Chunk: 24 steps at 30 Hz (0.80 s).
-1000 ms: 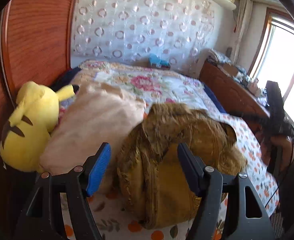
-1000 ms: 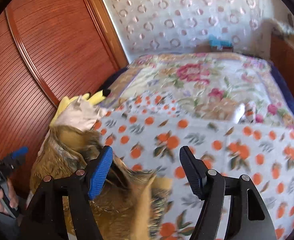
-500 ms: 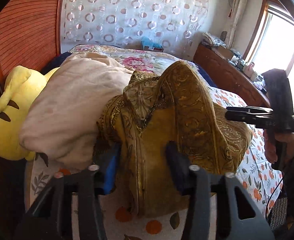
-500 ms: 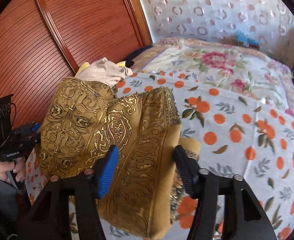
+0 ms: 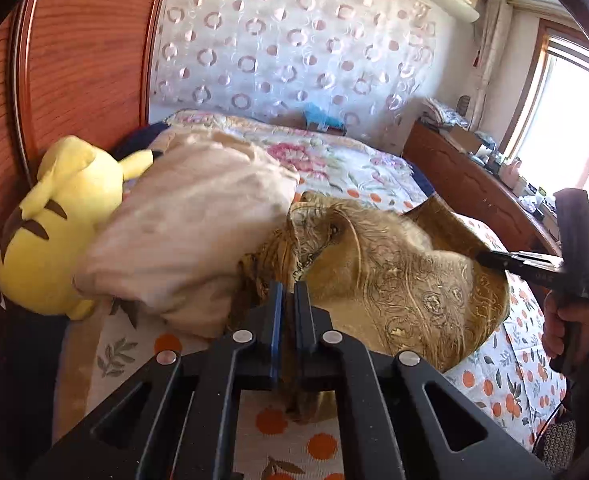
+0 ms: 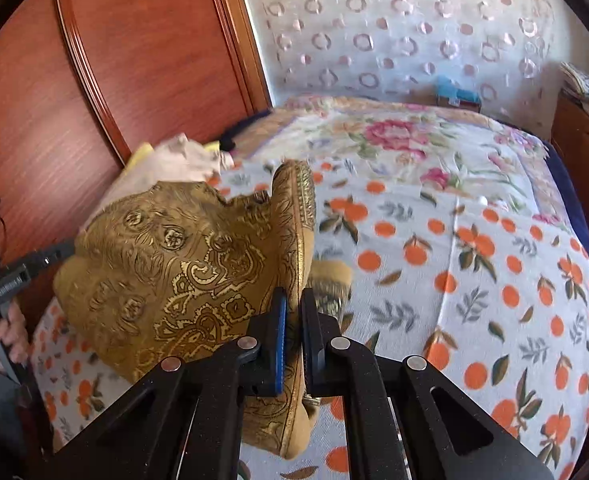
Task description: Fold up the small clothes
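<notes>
Both tools clamped on same garment. Left gripper (image 5: 288,304) pinched tight on a bunched edge of the mustard-gold paisley-embroidered fabric garment (image 5: 406,280), jaws just closed, cloth sandwiched betw. the blue pads. Right gripper (image 6: 293,312) likewise nipped on a thin hem fold of the garment (image 6: 166,264), jaws just closed down on it. Garment stretched betw. the two, humped up over the near-left part of the bed, lower end drooping onto the orange-and-leaf print white bedsheet (image 6: 474,280).

Around it, in left wrist view: cream/beige crumpled cloth bundle (image 5: 190,232) touching garment's left side, pressed up against it. Yellow plush toy w/ brown stripes (image 5: 54,224) just beyond the bundle, at bed's left edge beside the reddish wood slatted wardrobe door (image 5: 78,72). Both crowd the left; little slack on that side. Floral pink-rose quilt (image 6: 394,148) over far half of bed, up to the white circle-pattern curtain (image 5: 286,40). Small blue object (image 5: 318,118) at the far edge, too small to tell. Brown wooden cabinet (image 5: 466,188) along bed's right edge, cluttered top, bright window (image 5: 574,120) behind.

Right hand (image 5: 566,328) and left hand (image 6: 2,336) each gripping a tool handle at frame edges, near the bed's near edge.

Open room: wide flat stretch of orange-print sheet to the right of garment in right wrist view, from near edge to the quilt.
</notes>
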Available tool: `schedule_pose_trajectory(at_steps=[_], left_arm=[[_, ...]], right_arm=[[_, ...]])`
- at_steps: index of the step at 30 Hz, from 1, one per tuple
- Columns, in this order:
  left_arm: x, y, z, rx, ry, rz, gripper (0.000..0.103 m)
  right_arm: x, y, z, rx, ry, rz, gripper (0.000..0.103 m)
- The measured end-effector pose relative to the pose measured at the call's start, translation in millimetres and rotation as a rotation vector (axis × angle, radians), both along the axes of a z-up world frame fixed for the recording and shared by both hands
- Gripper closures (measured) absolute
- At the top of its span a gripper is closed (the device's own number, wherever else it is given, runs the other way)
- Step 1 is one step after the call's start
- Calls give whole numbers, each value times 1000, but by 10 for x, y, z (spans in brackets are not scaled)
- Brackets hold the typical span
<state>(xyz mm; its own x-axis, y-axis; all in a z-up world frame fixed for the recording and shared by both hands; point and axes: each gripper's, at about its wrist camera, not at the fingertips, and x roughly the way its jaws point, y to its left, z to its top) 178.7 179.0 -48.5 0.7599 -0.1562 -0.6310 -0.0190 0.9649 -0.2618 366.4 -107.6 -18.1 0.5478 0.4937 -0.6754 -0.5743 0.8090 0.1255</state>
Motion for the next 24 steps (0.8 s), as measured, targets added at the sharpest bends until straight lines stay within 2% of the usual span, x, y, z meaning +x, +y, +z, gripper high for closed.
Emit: schedule_pose_trajectory(at_steps=[1, 3, 4, 5, 6, 7, 12, 19, 22, 24], left_arm=[[2, 2, -7, -2, 2, -5, 96], [11, 23, -15, 3, 16, 1, 90], [26, 30, -15, 11, 23, 12, 74], [22, 39, -23, 15, 26, 19, 61], [20, 58, -41, 5, 26, 15, 55], [32, 68, -57, -8, 30, 9, 55], [111, 45, -210, -79, 82, -50, 55], [249, 38, -408, -138, 163, -68, 54], [253, 105, -457, -207, 160, -64, 54], [235, 93, -459, -240, 152, -92, 70]], right_arm=[[19, 52, -27, -17, 5, -3, 97], [14, 97, -45, -32, 7, -14, 88], [22, 139, -38, -41, 7, -27, 75], [35, 161, -52, -41, 11, -27, 55], [53, 177, -69, -30, 24, -21, 37], [72, 200, -71, -26, 40, -16, 34], [209, 312, -240, -46, 113, 18, 33], [229, 417, -318, -70, 79, 38, 34], [196, 437, -324, -81, 71, 58, 48], [169, 454, -332, -88, 67, 78, 67]])
